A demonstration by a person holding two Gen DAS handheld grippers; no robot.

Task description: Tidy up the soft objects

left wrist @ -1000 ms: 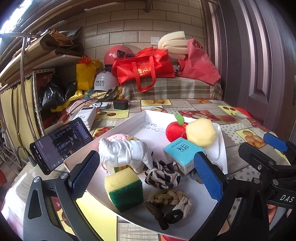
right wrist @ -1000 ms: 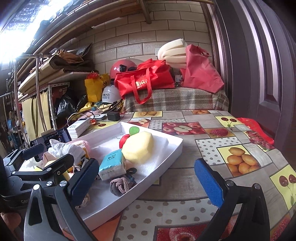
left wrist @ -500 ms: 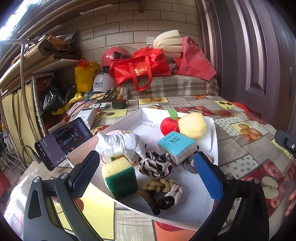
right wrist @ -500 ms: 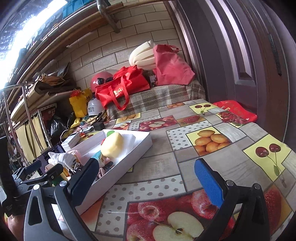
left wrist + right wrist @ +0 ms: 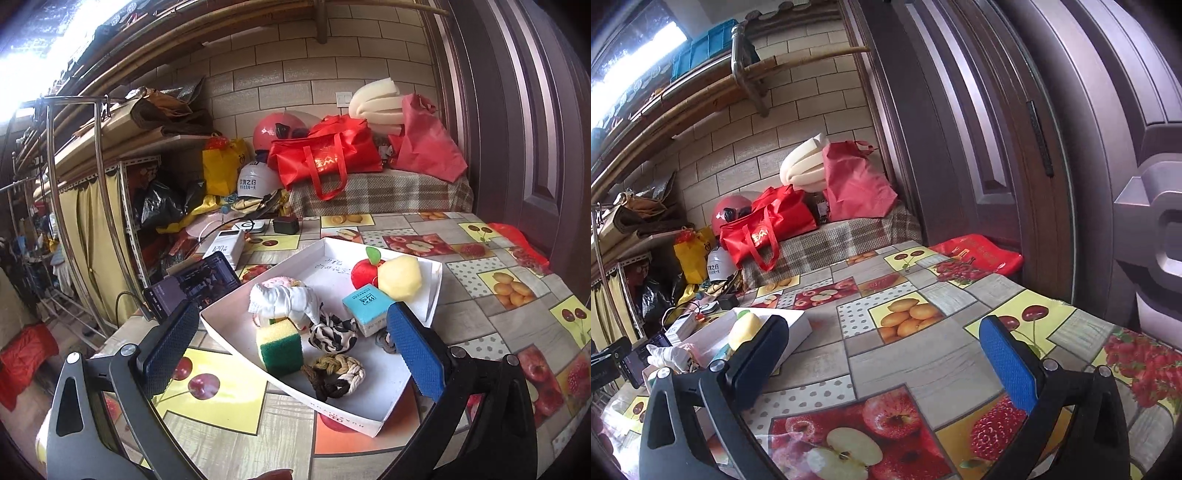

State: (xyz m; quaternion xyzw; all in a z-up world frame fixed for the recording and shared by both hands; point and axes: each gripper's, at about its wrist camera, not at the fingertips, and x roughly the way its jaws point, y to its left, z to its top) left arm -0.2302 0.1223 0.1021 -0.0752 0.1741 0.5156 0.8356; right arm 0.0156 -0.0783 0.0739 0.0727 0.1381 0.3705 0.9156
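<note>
Since the earlier frames both grippers have drawn back from the tray, and the right one has swung away toward the door.

Left wrist view: left gripper [image 5: 293,345] hangs above the near end of the white tray [image 5: 436,291], jaws spread wide, nothing held. Tray contents: sponge [image 5: 279,346] at 6 o'clock of centre, braided rope knot [image 5: 336,373] nearer still, striped knot [image 5: 332,331] central, white cloth bundle [image 5: 282,301] at 10 o'clock, blue carton [image 5: 365,308], yellow foam block [image 5: 400,277] and red apple toy [image 5: 364,273] at 1 o'clock.

Right wrist view: right gripper [image 5: 882,360] is wide open and empty over bare tablecloth [image 5: 923,354]; the tray lies at 9 o'clock.

Assessment: all items appear light and compressible. Sponge should be pinched across its flat sides; knots around their thickest braid.
</note>
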